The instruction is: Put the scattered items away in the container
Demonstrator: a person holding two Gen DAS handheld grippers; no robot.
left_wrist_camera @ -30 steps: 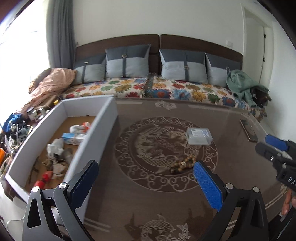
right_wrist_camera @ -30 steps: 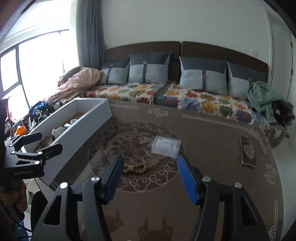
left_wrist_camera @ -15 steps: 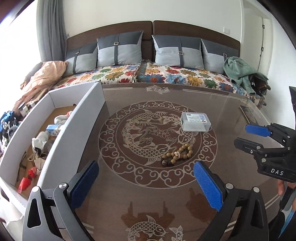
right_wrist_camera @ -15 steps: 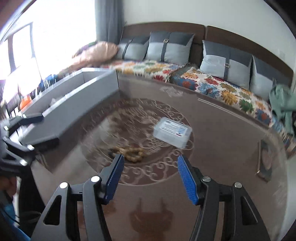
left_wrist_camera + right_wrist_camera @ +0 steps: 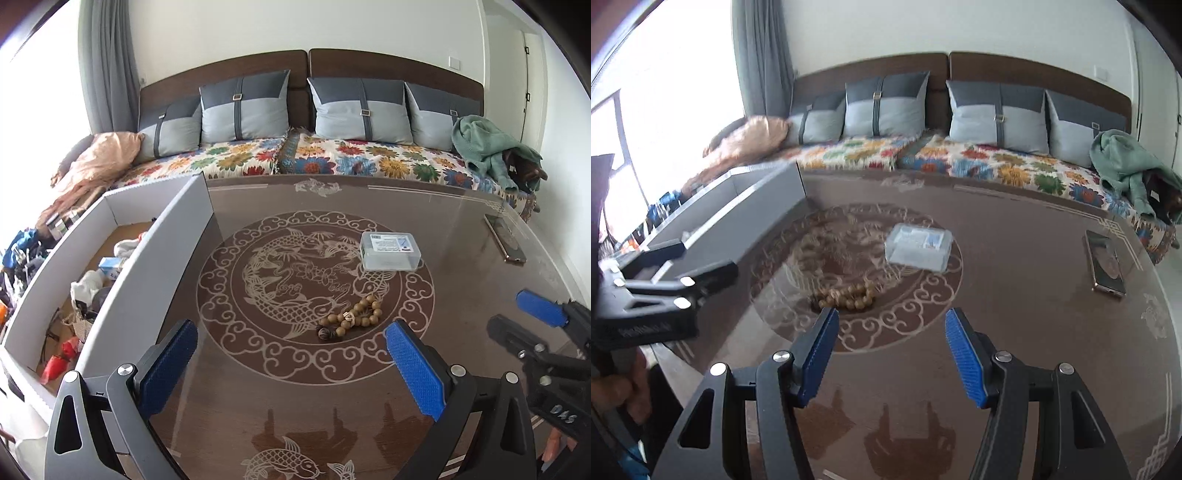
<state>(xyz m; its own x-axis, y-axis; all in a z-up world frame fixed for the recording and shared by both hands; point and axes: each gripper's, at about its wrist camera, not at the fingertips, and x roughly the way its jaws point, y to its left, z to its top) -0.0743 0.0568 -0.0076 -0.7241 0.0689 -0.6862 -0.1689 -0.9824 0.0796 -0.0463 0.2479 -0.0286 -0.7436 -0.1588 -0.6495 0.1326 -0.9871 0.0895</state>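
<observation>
The big white cardboard box sits at the left edge of the brown glass table. Inside it lie a white cloth, a small blue-and-white carton and red bits. The brown wooden bead string and the clear plastic case lie apart on the table, outside the box. The left gripper and the right gripper both hang wide apart with nothing in them.

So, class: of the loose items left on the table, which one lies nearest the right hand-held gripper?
The wooden bead bracelet, just ahead of the right hand-held gripper. The clear plastic box lies farther back and the phone off to the right.
</observation>
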